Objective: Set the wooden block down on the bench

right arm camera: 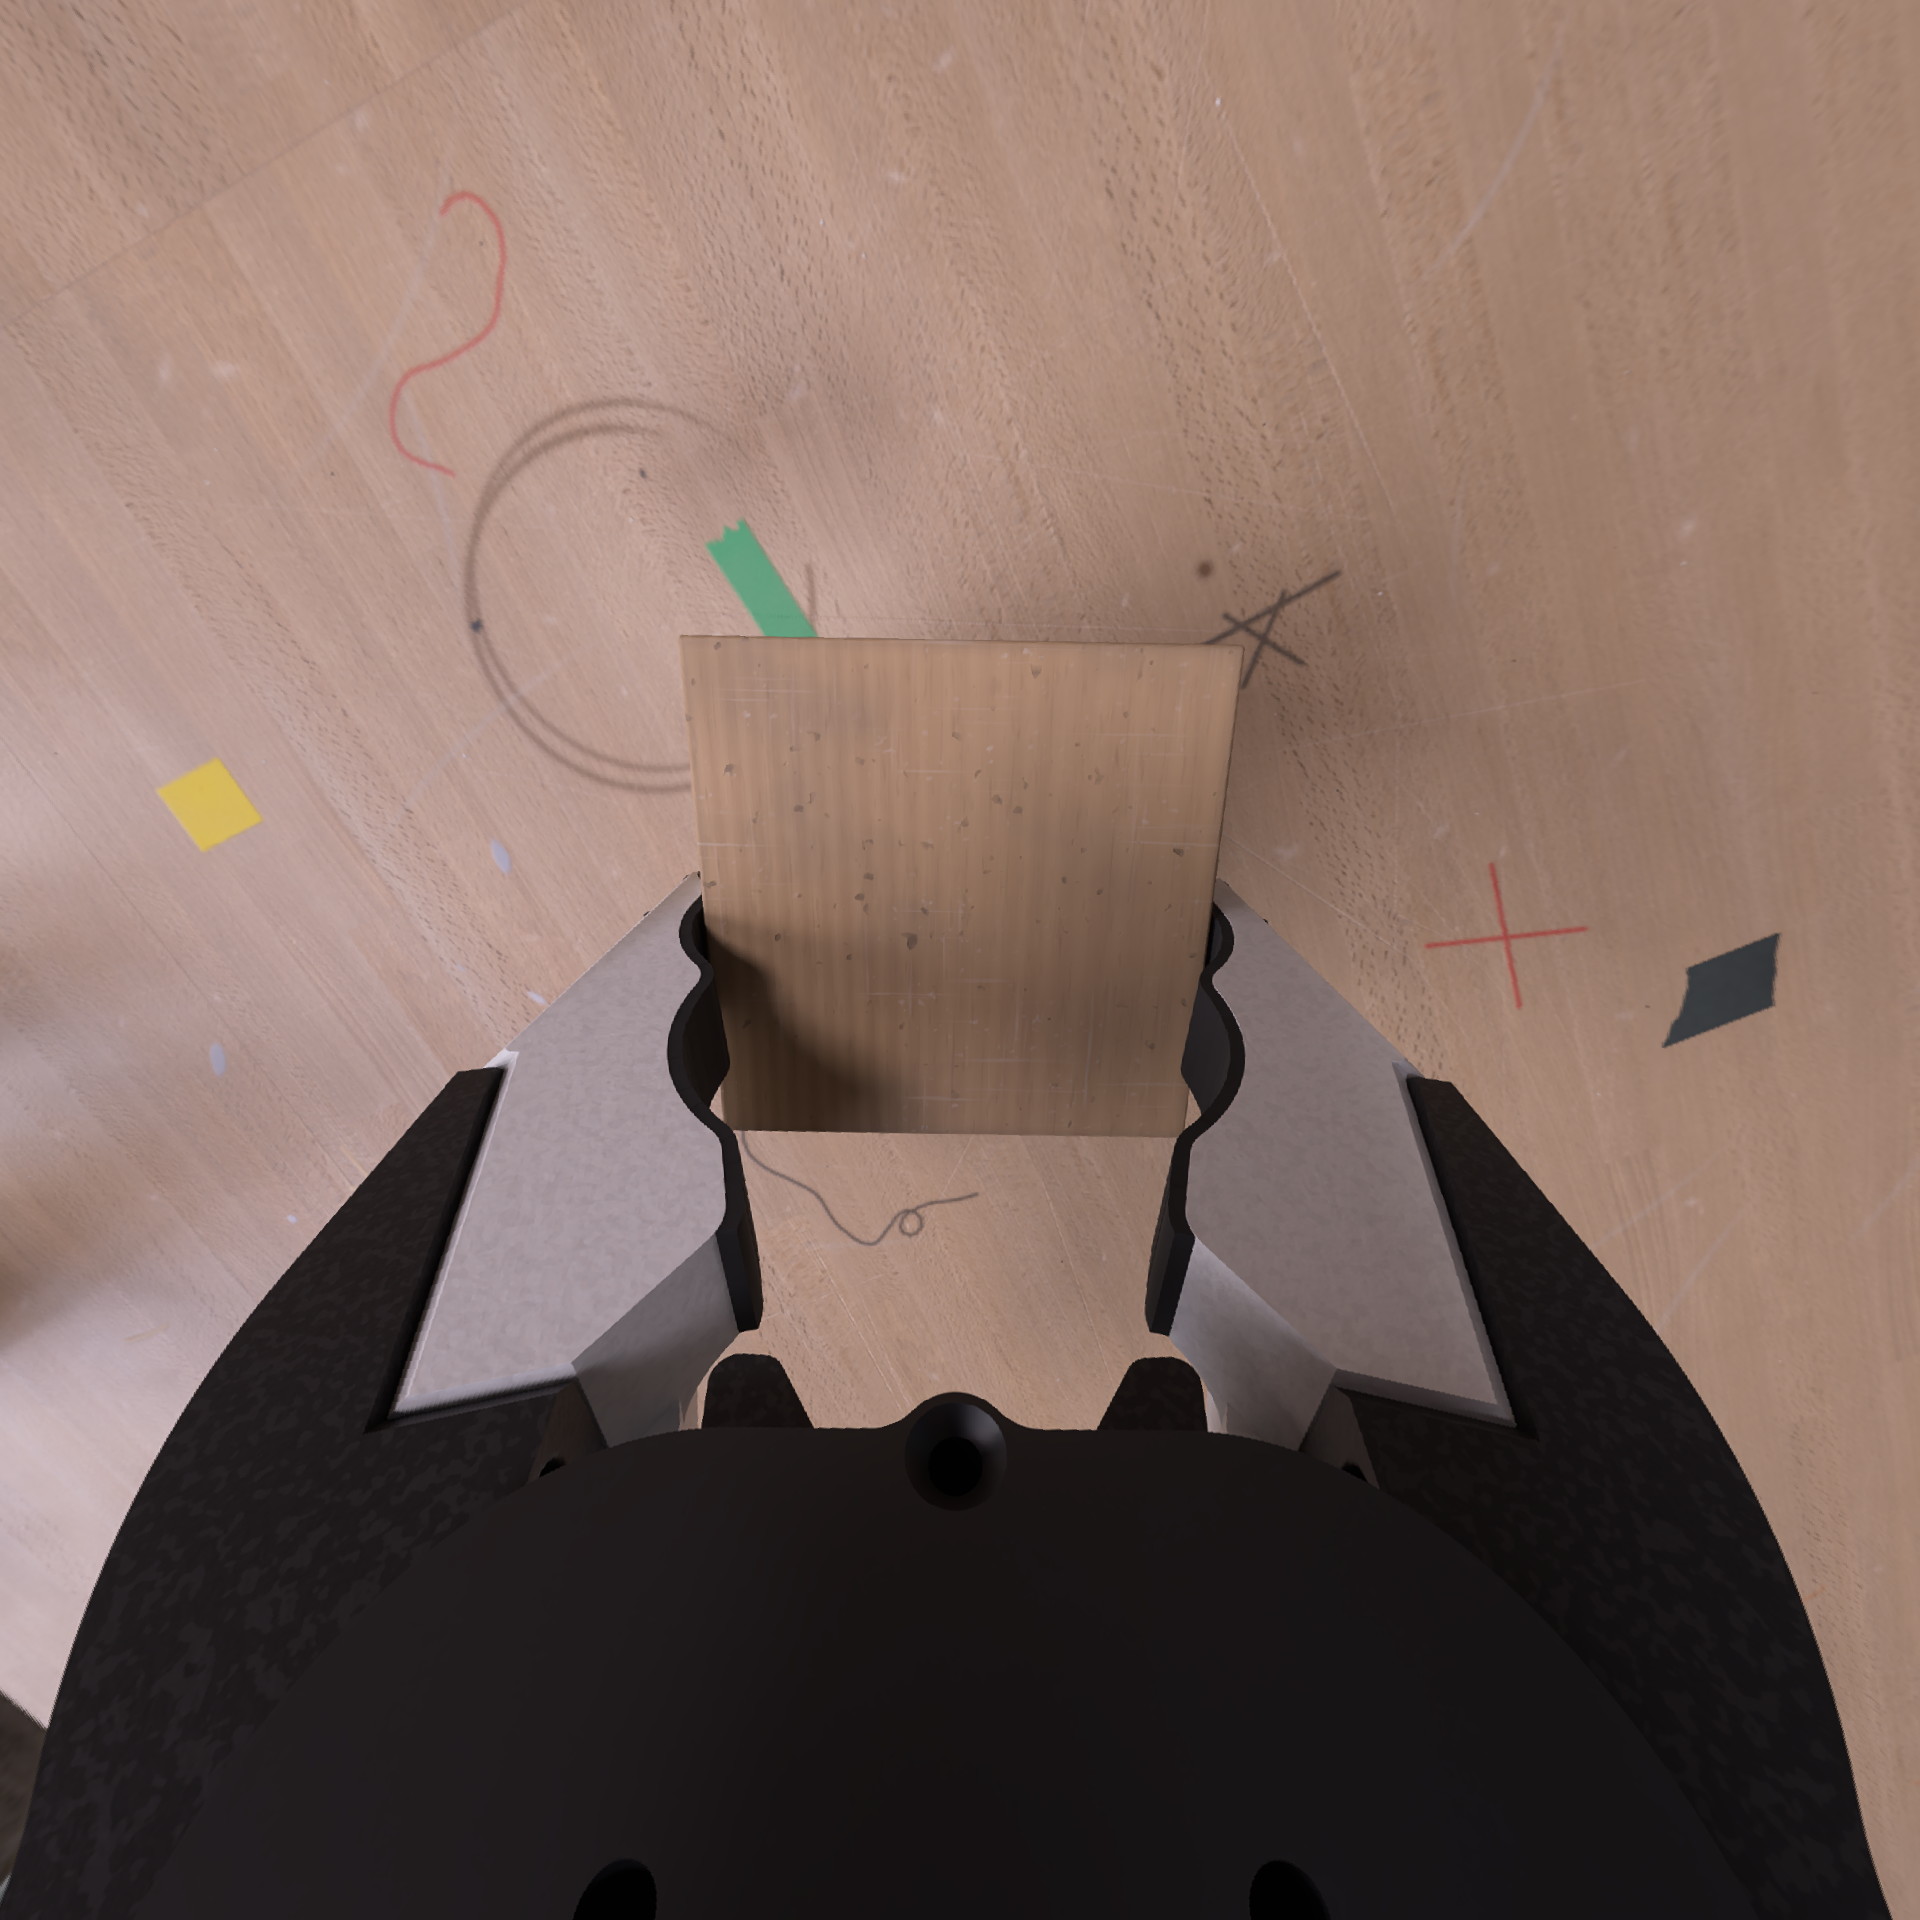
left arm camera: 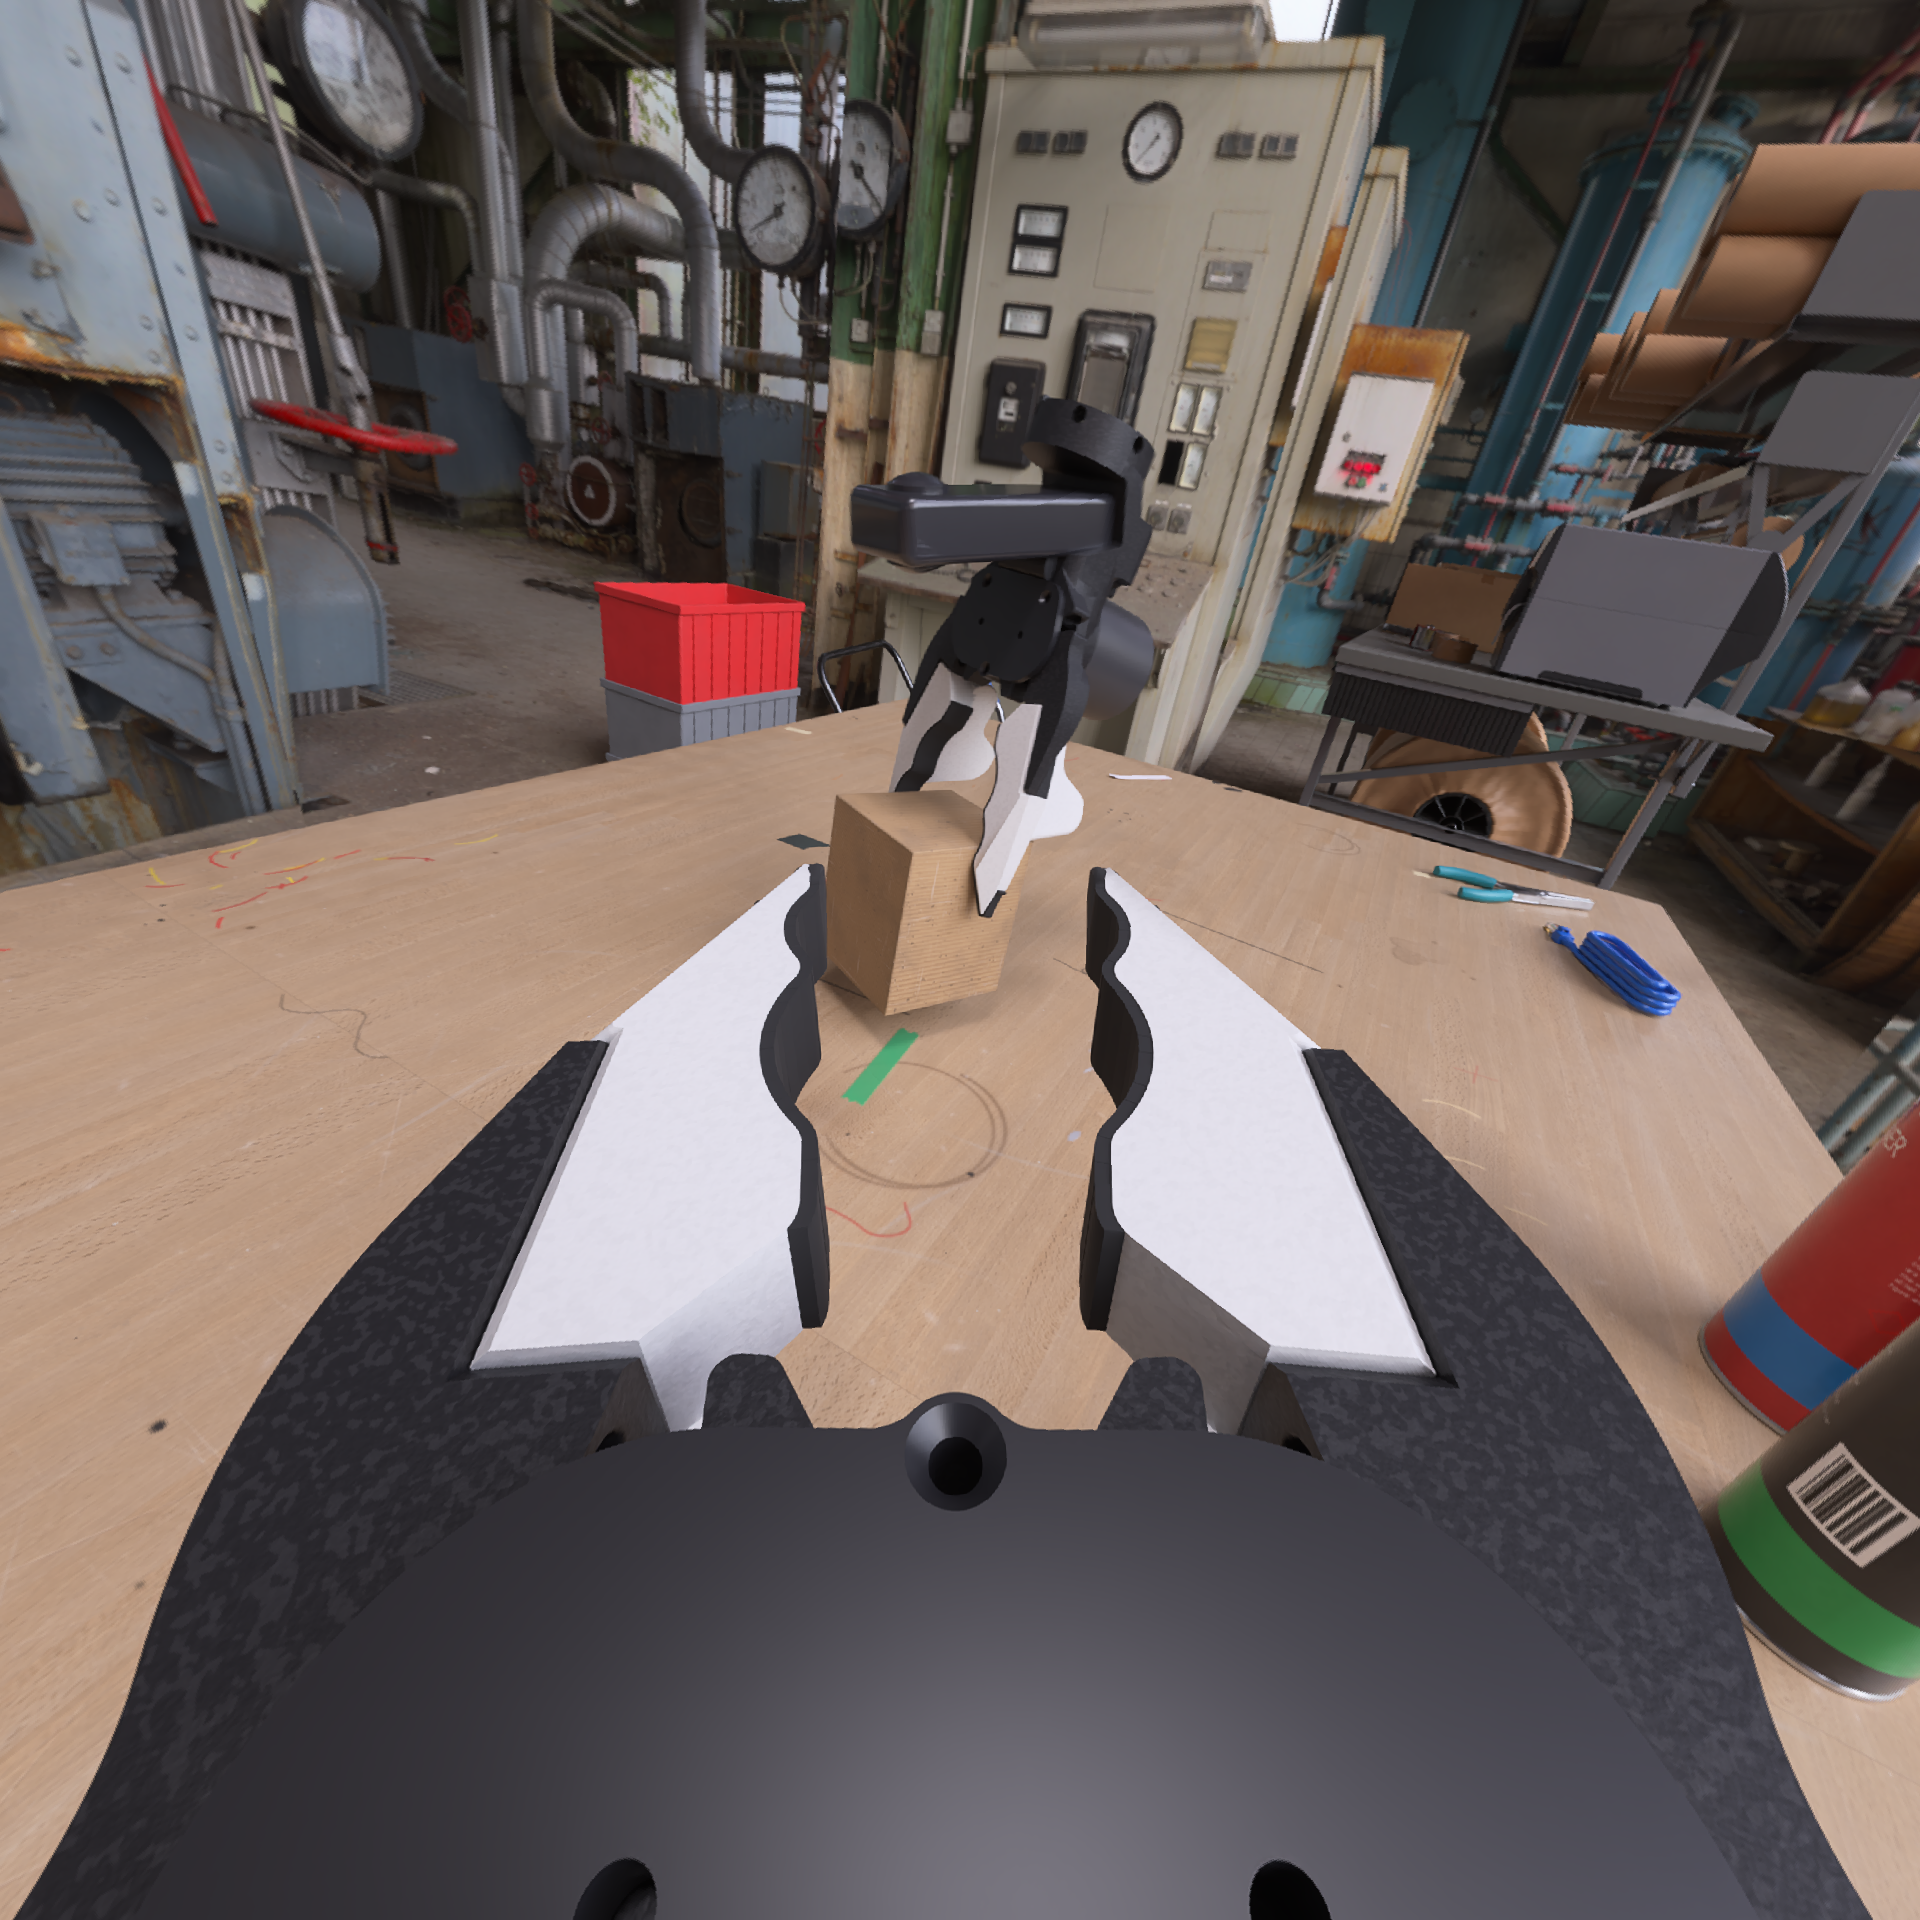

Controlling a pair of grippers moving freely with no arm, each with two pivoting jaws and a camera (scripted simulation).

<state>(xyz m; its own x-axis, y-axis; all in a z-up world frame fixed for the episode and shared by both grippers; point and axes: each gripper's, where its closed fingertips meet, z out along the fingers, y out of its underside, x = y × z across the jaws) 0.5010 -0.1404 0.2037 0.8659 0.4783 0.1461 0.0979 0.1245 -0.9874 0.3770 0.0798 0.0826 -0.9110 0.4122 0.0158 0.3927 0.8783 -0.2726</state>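
The wooden block [left arm camera: 914, 925] is a light brown cube, tilted, low over the wooden bench [left arm camera: 416, 987]. My right gripper [left arm camera: 951, 831] comes down on it from above and is shut on its two sides. In the right wrist view the block [right arm camera: 966, 790] sits between the right gripper's [right arm camera: 958, 894] fingertips, with the bench [right arm camera: 1351, 312] below. I cannot tell whether the block's lower edge touches the bench. My left gripper [left arm camera: 956, 878] is open and empty, just in front of the block, its left fingertip close to the block's side.
Two cans [left arm camera: 1829, 1278] [left arm camera: 1839, 1558] stand at the near right. A blue cable coil [left arm camera: 1621, 971] and pliers [left arm camera: 1507, 888] lie at the far right. A green tape strip [left arm camera: 878, 1065] lies by the block. A red bin [left arm camera: 701, 639] stands beyond the bench.
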